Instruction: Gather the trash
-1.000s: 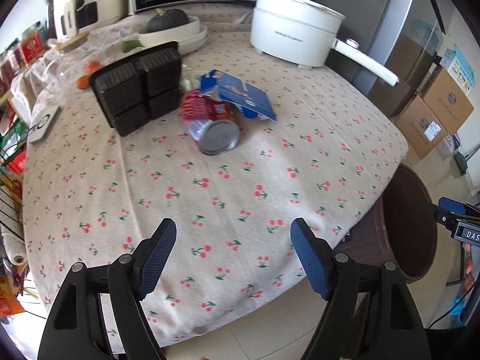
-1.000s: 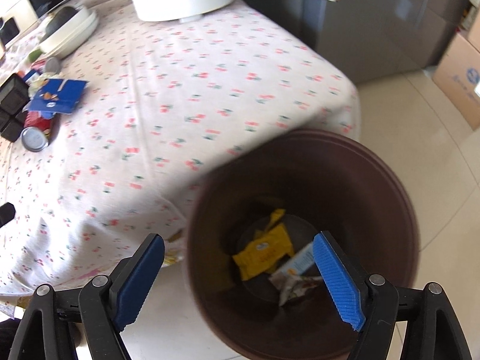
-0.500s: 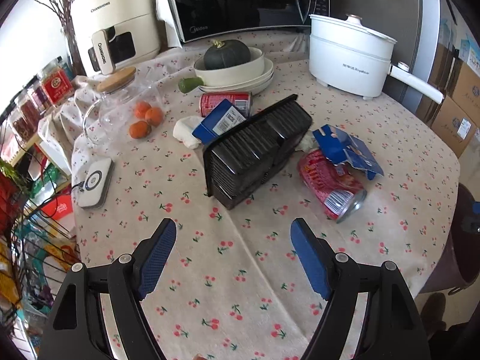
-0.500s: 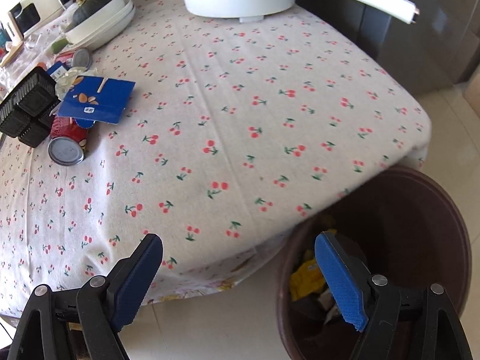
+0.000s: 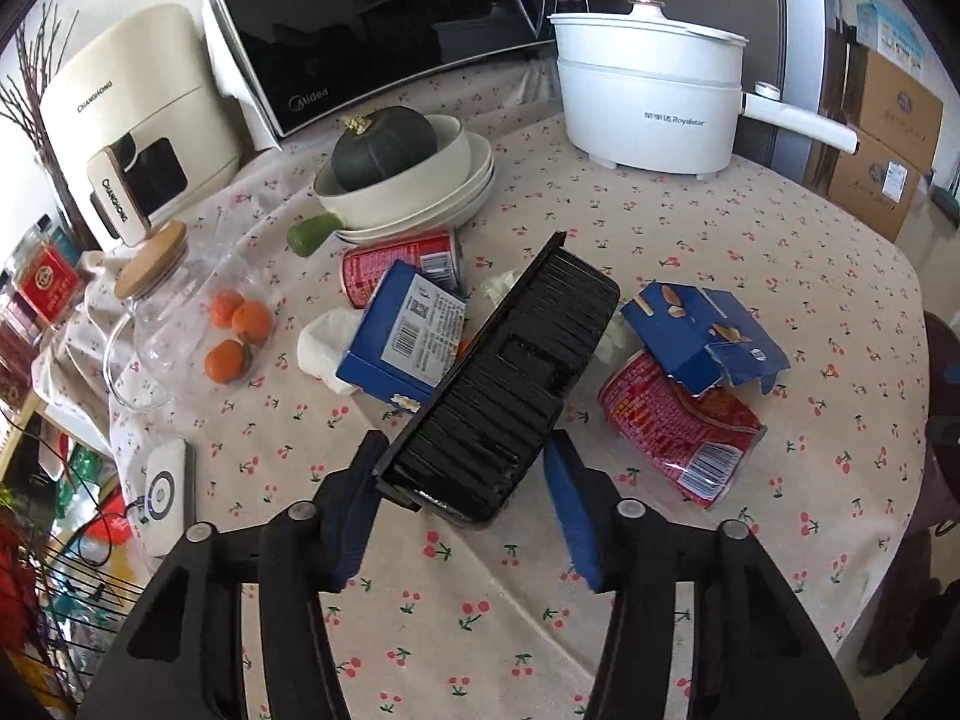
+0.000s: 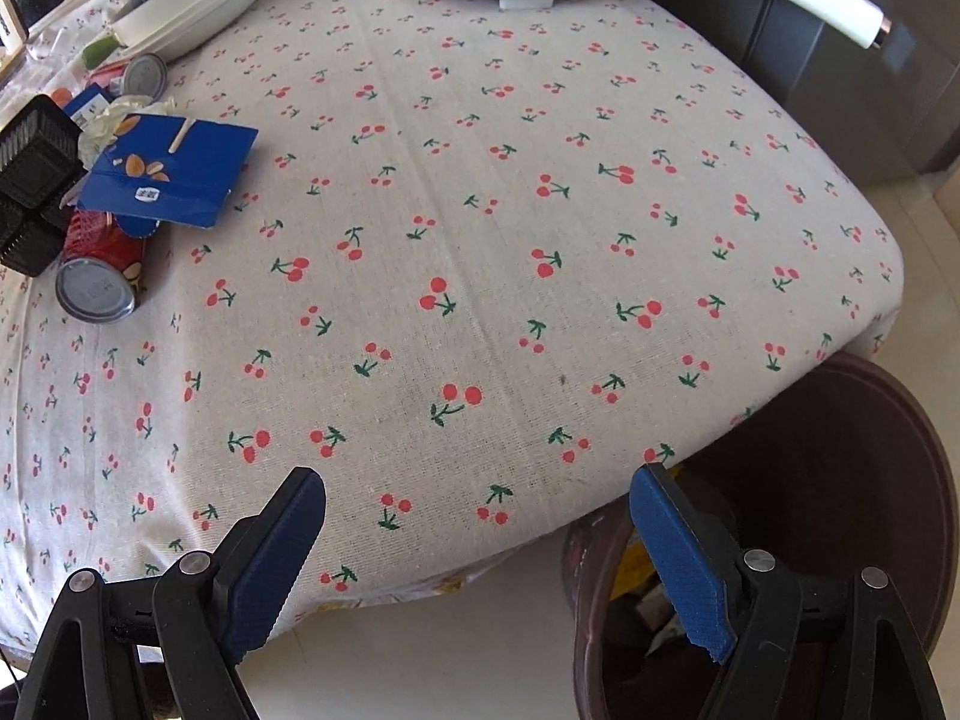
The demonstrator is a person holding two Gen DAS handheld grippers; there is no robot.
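The left gripper (image 5: 459, 507) points steeply down at the surface (image 5: 690, 252), its fingers (image 5: 570, 516) closing around the near end of the black plastic tray (image 5: 510, 384). The tray lies tilted between the two blue pads; the left pad appears to touch its corner, while a narrow gap shows at the right pad, so a firm grip cannot be confirmed. The tray leans against a blue carton (image 5: 405, 339), which rests on a crumpled white tissue (image 5: 321, 345). Behind the carton lies a red can (image 5: 402, 264) on its side. Right of the tray, a torn blue box (image 5: 702, 333) sits over a crushed red can (image 5: 678, 426). Toward the far edge of the surface stand stacked white bowls (image 5: 420, 192) holding a dark squash (image 5: 384, 147), a white electric pot (image 5: 648, 102) and a microwave (image 5: 384, 24). A glass jar (image 5: 180, 324) with oranges sits near the left edge.

The right gripper (image 6: 477, 552) also points sharply downward, over the near edge of the surface where the cloth drops off. Its fingers (image 6: 678, 558) stand wide apart with nothing between them. Just beyond the right finger, beside the surface's near right corner, the brown trash bin (image 6: 840, 480) stands on the floor, with some wrappers visible inside.
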